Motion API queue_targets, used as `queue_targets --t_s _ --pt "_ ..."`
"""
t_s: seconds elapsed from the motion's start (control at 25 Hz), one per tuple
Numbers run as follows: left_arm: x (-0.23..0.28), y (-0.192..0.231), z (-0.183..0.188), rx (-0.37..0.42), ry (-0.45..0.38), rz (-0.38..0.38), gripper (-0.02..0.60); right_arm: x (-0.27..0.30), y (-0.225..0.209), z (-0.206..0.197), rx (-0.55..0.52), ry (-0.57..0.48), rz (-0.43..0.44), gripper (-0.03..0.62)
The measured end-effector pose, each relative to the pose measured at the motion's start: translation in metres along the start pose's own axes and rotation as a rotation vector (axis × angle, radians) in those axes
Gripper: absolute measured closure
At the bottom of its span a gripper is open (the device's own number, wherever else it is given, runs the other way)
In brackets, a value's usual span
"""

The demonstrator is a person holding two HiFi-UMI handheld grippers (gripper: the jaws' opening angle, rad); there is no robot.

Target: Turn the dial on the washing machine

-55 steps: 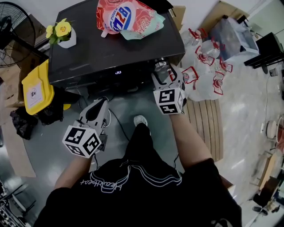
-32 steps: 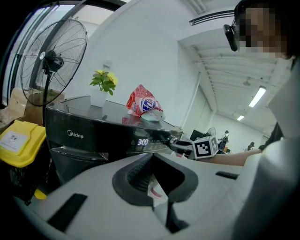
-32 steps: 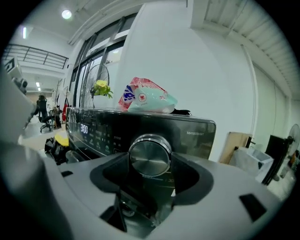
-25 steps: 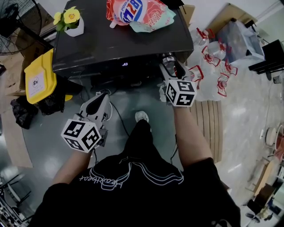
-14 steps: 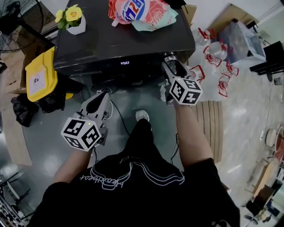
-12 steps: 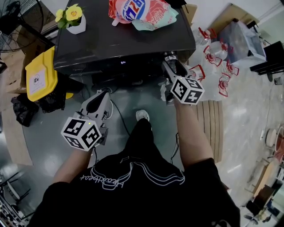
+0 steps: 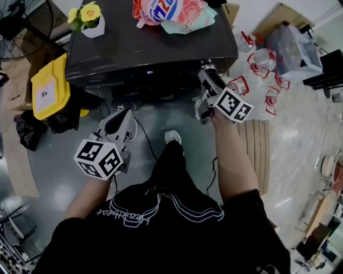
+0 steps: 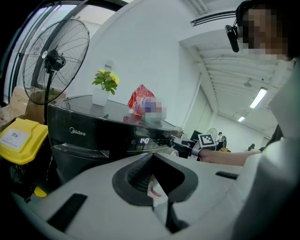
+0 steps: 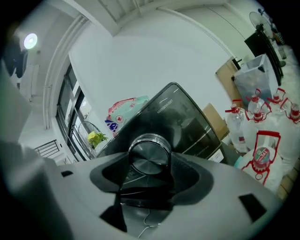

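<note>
We hold the right gripper point(image 7: 208, 76) clamped on the chrome dial point(image 9: 149, 152) at the Midea washing machine's point(image 7: 150, 48) front right corner, wrist rolled, likely for twisting. The left gripper point(image 8: 152, 161), jaws together and empty, hangs below its front, unneeded.

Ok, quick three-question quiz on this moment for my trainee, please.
1. True or false: the right gripper is closed on the dial.
2. What stands on the washing machine with the detergent pouch? A) flower pot B) fan C) water bottle
3. Fill in: the left gripper holds ____.
Key: 1 true; 2 A; 3 nothing.
</note>
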State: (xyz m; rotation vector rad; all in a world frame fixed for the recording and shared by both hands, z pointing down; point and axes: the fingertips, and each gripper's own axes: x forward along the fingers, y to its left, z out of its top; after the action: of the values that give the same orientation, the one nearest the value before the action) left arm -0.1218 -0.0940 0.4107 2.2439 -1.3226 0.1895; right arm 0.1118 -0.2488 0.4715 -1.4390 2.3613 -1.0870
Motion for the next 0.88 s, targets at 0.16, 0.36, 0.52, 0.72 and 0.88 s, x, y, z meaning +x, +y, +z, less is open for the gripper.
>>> queue_targets --t_s 0.16,0.36,0.52,0.72,0.88 --pt "-0.0008 -0.0003 -0.0004 -0.001 0.001 0.002 0.577 -0.0003 0.0002 0.0004 0.095 -0.016 0.03 0.312" --pt "-0.0024 0.0007 -0.0005 -0.003 0.004 0.01 0.577 -0.0011 0.0006 0.0008 0.188 -0.021 0.059 0.312" --pt "-0.0018 0.0019 -0.0025 -0.007 0.006 0.01 0.577 -0.0001 -0.0015 -0.0009 0.409 -0.053 0.125 0.312" --pt "-0.002 0.0036 -0.0049 -0.024 0.009 0.016 0.577 -0.001 -0.0041 -0.0012 0.477 -0.073 0.141 0.312" --pt "-0.0044 0.0051 -0.0067 -0.027 0.01 0.023 0.577 -0.0016 -0.0025 -0.0002 0.441 -0.077 0.136 0.31"
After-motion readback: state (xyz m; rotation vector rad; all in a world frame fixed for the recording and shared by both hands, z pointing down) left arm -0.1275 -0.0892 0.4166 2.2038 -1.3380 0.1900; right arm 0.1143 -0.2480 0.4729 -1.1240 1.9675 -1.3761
